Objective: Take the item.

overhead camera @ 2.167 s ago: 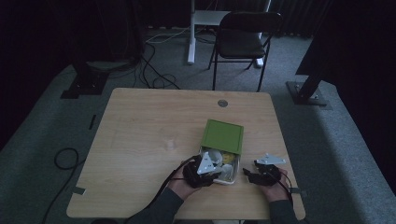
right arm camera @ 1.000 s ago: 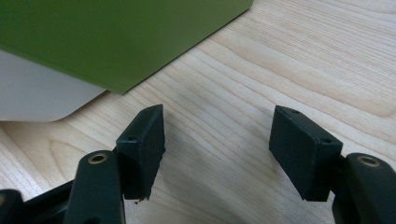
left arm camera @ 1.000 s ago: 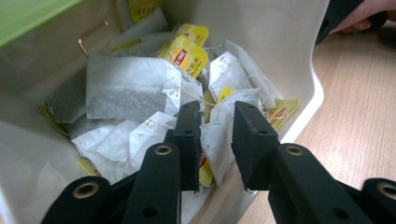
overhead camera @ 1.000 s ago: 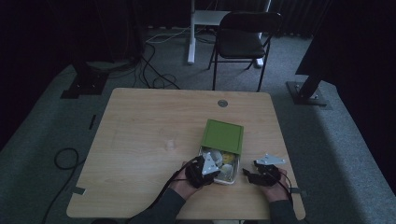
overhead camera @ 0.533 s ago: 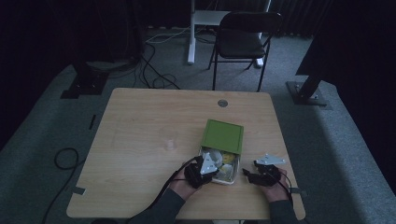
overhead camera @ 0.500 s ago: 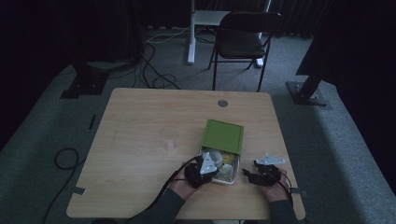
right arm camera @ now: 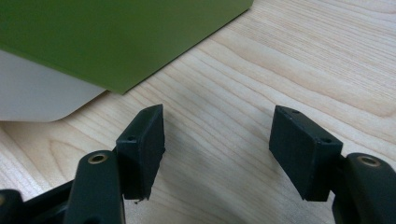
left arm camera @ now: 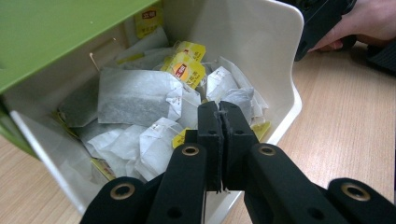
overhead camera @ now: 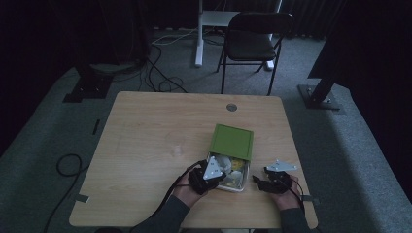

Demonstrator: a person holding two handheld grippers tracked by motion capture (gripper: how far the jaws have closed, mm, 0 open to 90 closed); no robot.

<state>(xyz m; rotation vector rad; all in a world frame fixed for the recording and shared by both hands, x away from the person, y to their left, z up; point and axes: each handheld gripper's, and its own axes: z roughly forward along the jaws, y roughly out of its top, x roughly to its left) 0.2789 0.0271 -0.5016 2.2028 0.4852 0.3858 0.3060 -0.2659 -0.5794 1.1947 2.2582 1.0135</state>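
Bench: pale wood-grain top, rounded corners, standing on grey carpet.
Grommet: small round insert in the bench, near the far edge, beyond the box.
Box: white, rests directly on the bench toward its near right part; a green lid covers its far half.
Box contents: paper tea bags with yellow tags.

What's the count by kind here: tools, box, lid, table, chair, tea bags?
tools: 2 (left tool, right tool)
white box: 1
green lid: 1
table: 1
chair: 1
tea bags: overlapping heap in the box, can't count
Total: 6, tea bags aside
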